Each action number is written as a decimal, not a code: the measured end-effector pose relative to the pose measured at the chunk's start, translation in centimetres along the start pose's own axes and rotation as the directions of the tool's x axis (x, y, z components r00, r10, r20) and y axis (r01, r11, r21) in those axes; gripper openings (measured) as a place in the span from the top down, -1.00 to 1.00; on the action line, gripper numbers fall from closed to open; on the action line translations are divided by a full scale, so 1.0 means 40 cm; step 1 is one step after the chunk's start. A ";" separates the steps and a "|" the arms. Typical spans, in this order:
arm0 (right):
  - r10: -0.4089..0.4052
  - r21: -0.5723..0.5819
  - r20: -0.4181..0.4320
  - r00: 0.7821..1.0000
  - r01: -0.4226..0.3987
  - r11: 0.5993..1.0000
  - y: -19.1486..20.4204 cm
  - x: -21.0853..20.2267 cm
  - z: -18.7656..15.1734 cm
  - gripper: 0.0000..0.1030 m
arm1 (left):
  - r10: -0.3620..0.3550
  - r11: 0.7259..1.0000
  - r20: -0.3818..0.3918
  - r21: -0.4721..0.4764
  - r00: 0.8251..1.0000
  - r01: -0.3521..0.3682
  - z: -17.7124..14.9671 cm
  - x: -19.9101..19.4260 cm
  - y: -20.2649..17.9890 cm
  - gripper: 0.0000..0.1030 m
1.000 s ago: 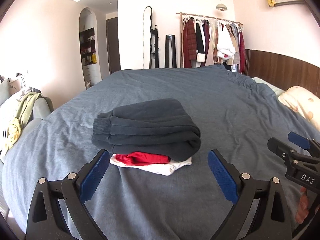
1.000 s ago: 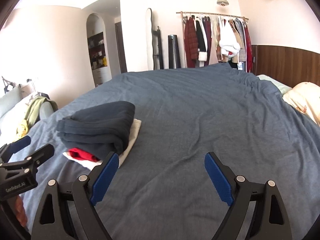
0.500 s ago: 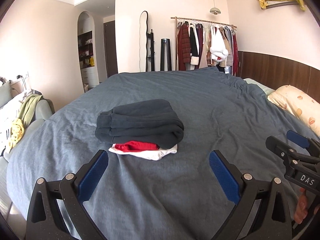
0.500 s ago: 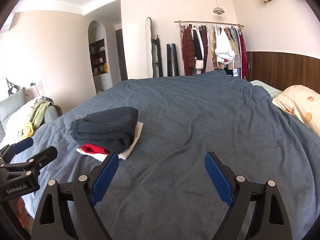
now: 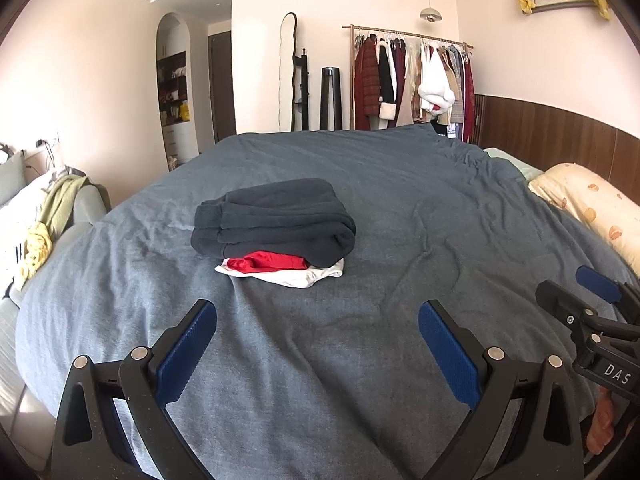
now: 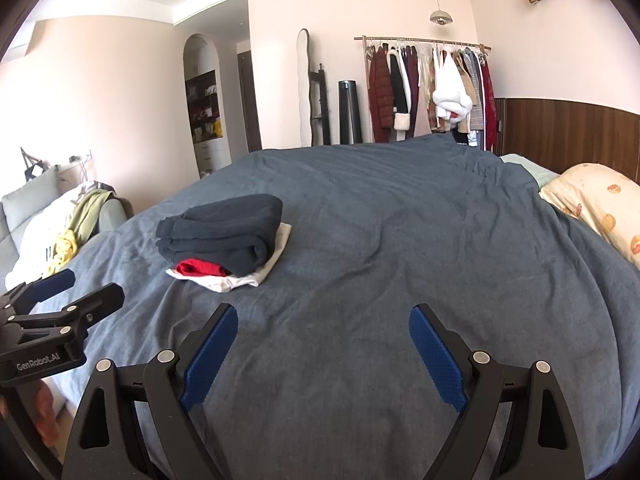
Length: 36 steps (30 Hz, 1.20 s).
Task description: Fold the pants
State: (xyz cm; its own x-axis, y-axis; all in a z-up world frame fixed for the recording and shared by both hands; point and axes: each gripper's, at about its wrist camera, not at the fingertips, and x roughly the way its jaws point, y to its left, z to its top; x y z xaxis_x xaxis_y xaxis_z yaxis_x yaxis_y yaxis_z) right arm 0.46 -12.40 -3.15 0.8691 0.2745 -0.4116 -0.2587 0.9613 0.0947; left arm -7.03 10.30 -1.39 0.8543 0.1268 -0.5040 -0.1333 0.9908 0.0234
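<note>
The dark grey pants (image 5: 276, 220) lie folded in a thick bundle on top of a red garment (image 5: 272, 262) and a white garment (image 5: 296, 277), stacked on the blue bed cover (image 5: 360, 360). The stack also shows in the right wrist view (image 6: 224, 232). My left gripper (image 5: 318, 348) is open and empty, held back from the stack over the near part of the bed. My right gripper (image 6: 323, 350) is open and empty, to the right of the stack. Each gripper shows in the other's view: right (image 5: 576, 300), left (image 6: 68, 294).
A patterned pillow (image 5: 588, 204) lies at the bed's right side by the wooden headboard. A sofa with green and yellow cloths (image 5: 48, 220) stands left of the bed. A clothes rack (image 5: 412, 80), mirror and shelves stand along the far wall.
Both grippers have drawn back and up from the folded stack, which looks smaller and farther now. The stack itself has not moved.
</note>
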 end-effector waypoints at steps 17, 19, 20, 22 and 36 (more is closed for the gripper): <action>-0.027 0.013 0.002 1.000 0.026 1.000 -0.020 -0.017 -0.013 -0.71 | -0.004 1.000 0.015 -0.001 1.000 0.004 0.003 -0.017 -0.010 -0.99; -0.026 0.014 0.002 1.000 0.026 1.000 -0.020 -0.017 -0.014 -0.71 | -0.001 1.000 0.015 -0.003 1.000 0.001 0.004 -0.016 -0.011 -0.99; -0.025 0.014 0.003 1.000 0.025 1.000 -0.021 -0.017 -0.014 -0.71 | -0.003 1.000 0.016 -0.004 1.000 0.003 0.004 -0.018 -0.010 -0.99; -0.027 0.012 0.003 1.000 0.027 1.000 -0.021 -0.017 -0.014 -0.71 | -0.005 1.000 0.014 -0.004 1.000 0.005 0.005 -0.019 -0.011 -1.00; -0.031 0.016 0.008 0.999 0.031 0.999 -0.023 -0.020 -0.012 -0.71 | 0.013 1.000 0.018 -0.009 1.000 -0.013 0.000 -0.034 -0.025 -1.00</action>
State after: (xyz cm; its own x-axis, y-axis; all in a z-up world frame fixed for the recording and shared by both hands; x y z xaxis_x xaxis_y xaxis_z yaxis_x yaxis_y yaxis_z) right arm -0.19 -13.49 -3.35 0.8802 0.2447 -0.4067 -0.2250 0.9696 0.0964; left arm -8.07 9.16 -0.73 0.8613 0.1403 -0.4883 -0.1484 0.9887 0.0223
